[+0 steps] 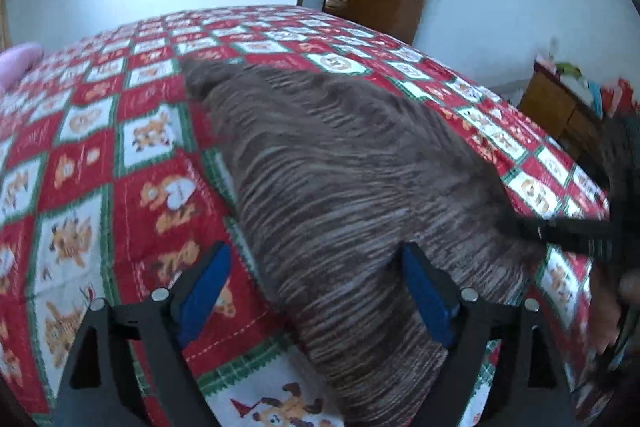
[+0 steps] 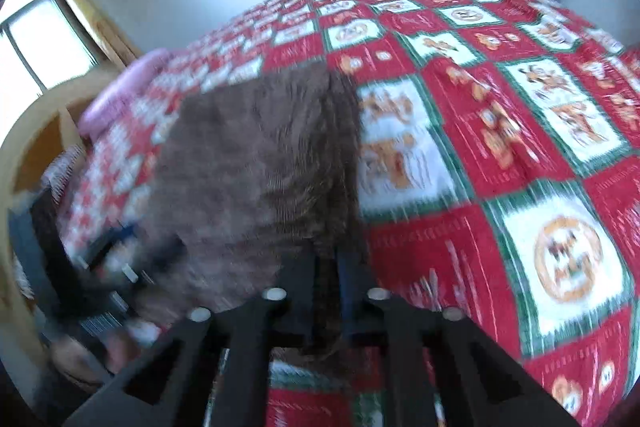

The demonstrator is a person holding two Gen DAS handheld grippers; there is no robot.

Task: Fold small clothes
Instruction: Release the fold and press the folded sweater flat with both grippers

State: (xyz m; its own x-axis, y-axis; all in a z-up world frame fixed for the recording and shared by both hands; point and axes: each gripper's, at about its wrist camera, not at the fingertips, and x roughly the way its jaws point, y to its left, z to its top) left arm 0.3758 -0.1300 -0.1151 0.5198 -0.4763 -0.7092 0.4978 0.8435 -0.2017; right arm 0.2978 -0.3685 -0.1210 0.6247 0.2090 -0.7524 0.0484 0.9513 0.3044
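Lying on the red patchwork quilt (image 1: 100,167), brown striped garment (image 1: 340,167): left gripper (image 1: 316,291) spread wide, near corner between its fingers but ungripped; right gripper (image 2: 326,279) pressed together, pinching the garment's right edge; risk judged: one-sided pull skews or bunches the fold, thin pinch slipping.
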